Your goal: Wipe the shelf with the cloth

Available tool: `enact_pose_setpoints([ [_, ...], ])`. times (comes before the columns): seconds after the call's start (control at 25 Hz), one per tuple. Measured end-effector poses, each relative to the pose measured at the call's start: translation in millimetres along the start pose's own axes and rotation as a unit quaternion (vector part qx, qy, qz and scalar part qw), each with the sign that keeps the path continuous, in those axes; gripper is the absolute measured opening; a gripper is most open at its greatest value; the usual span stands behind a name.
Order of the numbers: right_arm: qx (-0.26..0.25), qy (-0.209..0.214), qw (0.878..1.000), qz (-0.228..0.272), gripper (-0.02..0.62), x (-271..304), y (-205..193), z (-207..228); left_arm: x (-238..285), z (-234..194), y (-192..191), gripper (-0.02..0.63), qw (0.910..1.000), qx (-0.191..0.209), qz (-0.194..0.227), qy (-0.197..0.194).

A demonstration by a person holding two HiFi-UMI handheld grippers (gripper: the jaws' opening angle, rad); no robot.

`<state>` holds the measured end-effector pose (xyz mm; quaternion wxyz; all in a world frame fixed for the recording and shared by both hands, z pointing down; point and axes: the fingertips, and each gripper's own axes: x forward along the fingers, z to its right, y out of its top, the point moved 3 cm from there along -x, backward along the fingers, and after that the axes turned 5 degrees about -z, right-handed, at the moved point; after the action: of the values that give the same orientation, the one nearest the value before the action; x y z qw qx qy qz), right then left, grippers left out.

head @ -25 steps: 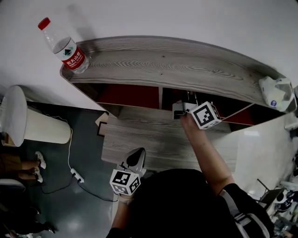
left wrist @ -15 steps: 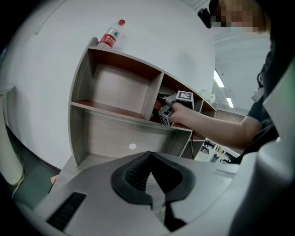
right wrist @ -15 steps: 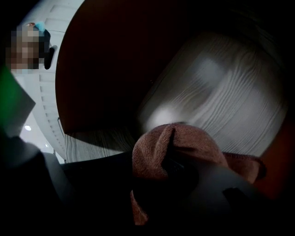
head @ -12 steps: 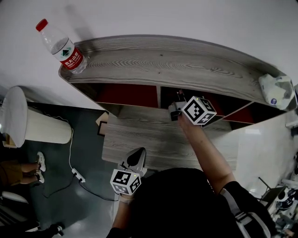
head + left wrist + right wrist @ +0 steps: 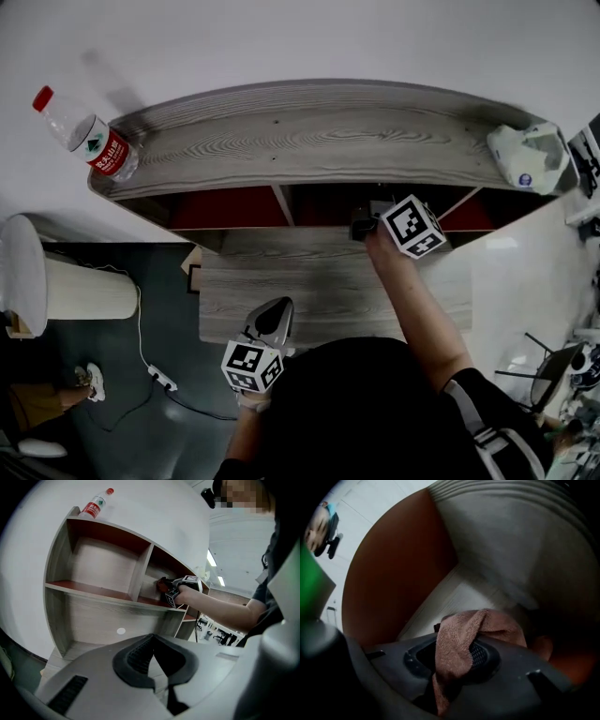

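The grey wood-grain shelf point(image 5: 309, 141) has red-backed compartments in its upper row. My right gripper point(image 5: 364, 221) reaches into the compartment to the right of the divider, its marker cube just outside. It is shut on a reddish-brown cloth point(image 5: 487, 623), which bunches over the jaws and hangs down between them. The left gripper view shows the cloth point(image 5: 161, 585) held against the compartment's floor near the back. My left gripper point(image 5: 272, 319) is low in front of the shelf, jaws shut and holding nothing.
A plastic water bottle point(image 5: 89, 141) with a red cap lies on the shelf top at the left end, and a crumpled white bag point(image 5: 530, 155) sits at the right end. A white bin point(image 5: 56, 281) and a power strip point(image 5: 155, 378) are on the floor to the left.
My right gripper has slid the cloth to the right along the compartment floor, away from the divider. The head view has shifted. My left gripper looks the same.
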<state>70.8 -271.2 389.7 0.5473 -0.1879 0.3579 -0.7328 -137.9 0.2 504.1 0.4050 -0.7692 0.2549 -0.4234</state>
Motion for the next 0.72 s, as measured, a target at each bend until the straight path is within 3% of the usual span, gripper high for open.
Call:
enact_pose_setpoints([
  [0.2,0.04,-0.072,0.996,0.023,0.07,-13,15,37,13,9,7,0.005,0.9996,0.016,-0.005,-0.022],
  [0.36,0.093,-0.106,0.989,0.035,0.069,-17,18,52,16,10,9,0.005,0.9995,0.019,-0.006,-0.024],
  [0.72,0.264,-0.118,0.957,0.037,0.069,-9,-14,54,7,3,4,0.005,1.0,0.006,-0.004,-0.003],
])
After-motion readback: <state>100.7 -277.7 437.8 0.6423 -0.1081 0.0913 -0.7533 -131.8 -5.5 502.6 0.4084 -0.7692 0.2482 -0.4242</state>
